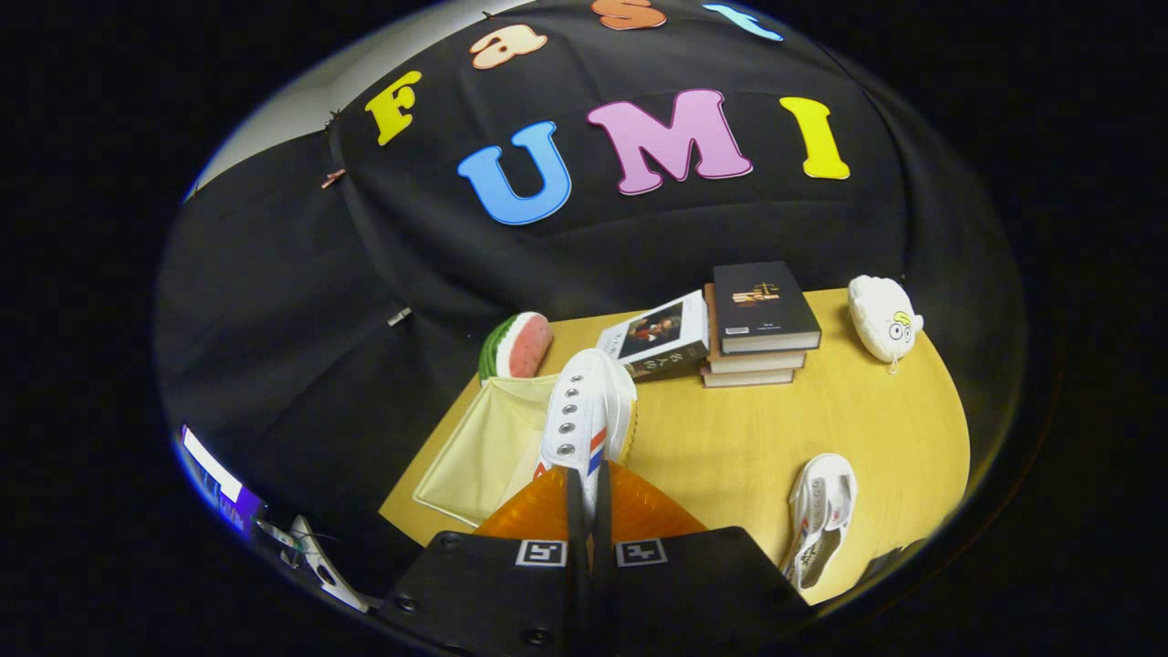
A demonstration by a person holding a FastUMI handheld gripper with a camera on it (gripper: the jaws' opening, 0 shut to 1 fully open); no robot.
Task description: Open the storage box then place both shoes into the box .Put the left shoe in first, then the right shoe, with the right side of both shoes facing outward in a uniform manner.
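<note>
1. Tongs (589,511) sit closed on a white shoe (584,415), both fingers (547,520) pressed close together with only a thin sliver of the shoe's heel end between them.
2. That held shoe is lifted clear of the bench (748,438), pointing away from the fingers, its row of metal eyelets and a red-and-blue stripe facing up.
3. Just under and beyond the fingers lies the storage box (488,447), a pale yellow fabric container near the bench's left edge; its flap seems to be laid open, though the shoe hides part of it.
4. A second white shoe (819,516) lies on its side near the bench's near right corner, well apart from the box.
5. Farther on, a watermelon-slice toy (517,347) rests at the far left corner behind the box.
6. A loose book (659,336) leans against a stack of books (759,324) along the far edge.
7. A white plush toy (881,319) sits at the far right corner.
</note>
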